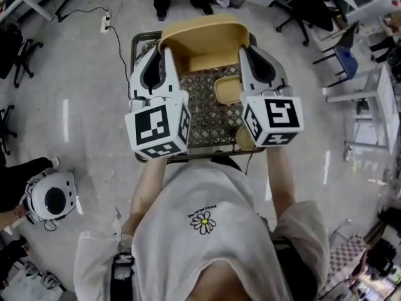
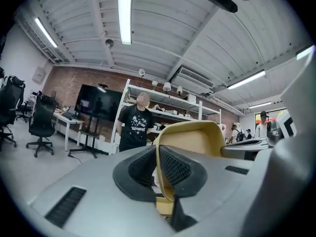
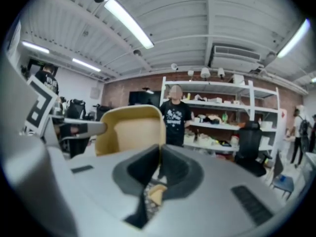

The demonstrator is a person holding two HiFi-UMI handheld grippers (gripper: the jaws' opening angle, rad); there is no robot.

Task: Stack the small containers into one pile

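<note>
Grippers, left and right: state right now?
Left gripper: shut on the yellow container, on its side wall.
Right gripper: shut on the same container's opposite wall.

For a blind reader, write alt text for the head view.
Seen from above, a person holds a large yellow container by its opposite walls, with the left gripper and the right gripper each shut on one side. Below it, a wire mesh basket holds a smaller yellow container over a grey floor.

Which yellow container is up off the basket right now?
The large container, held at its walls by the left hand-held gripper and right hand-held gripper; the small container lies in the basket.
</note>
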